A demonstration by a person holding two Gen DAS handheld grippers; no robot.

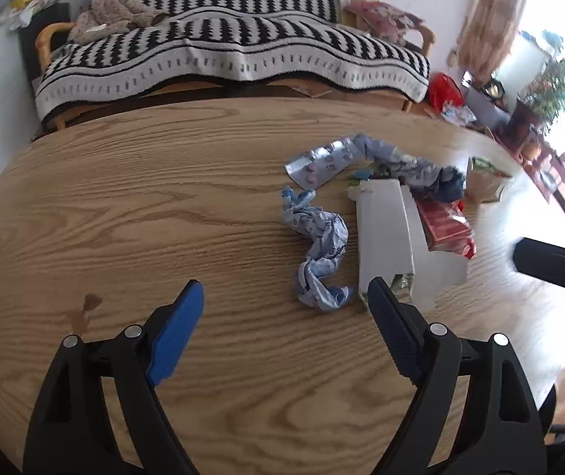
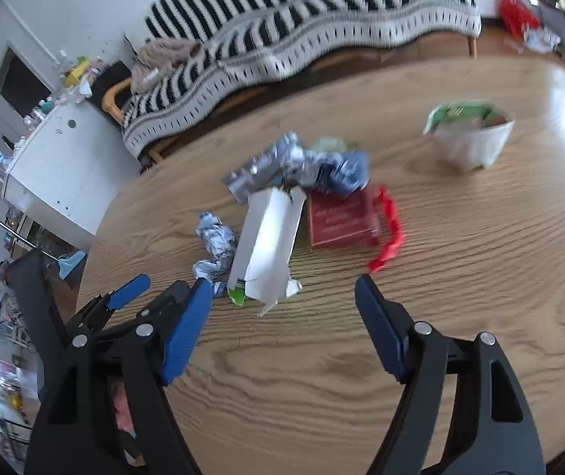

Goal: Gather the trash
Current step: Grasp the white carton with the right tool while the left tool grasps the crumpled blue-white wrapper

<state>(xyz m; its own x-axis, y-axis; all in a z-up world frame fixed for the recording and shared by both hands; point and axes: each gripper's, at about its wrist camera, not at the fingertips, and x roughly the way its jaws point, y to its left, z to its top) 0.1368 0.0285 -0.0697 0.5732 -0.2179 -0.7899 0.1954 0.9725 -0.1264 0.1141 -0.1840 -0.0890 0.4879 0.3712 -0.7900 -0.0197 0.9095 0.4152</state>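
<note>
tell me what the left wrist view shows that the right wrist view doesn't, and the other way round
Only the left wrist view shows the blister pack with its pink pills clearly, and the potted plants by the bright window. Only the right wrist view shows the white cabinet beside the sofa in full, and the left gripper from outside. Both show the wooden table, the twisted blue wrapper, the white carton, the red box and the striped blanket.

This is a lived-in home, a sitting room. Beyond the far edge of a wood-grain desk [image 1: 124, 206] stands a rattan sofa [image 1: 50, 35] draped in a black-and-white patterned blanket [image 1: 242, 51], with a soft toy [image 1: 112, 19] lying on it. A patterned curtain [image 1: 492, 12] hangs at far right beside a bright window and a houseplant [image 1: 551, 87]. A cluttered white cabinet [image 2: 56, 166] stands far left.
</note>
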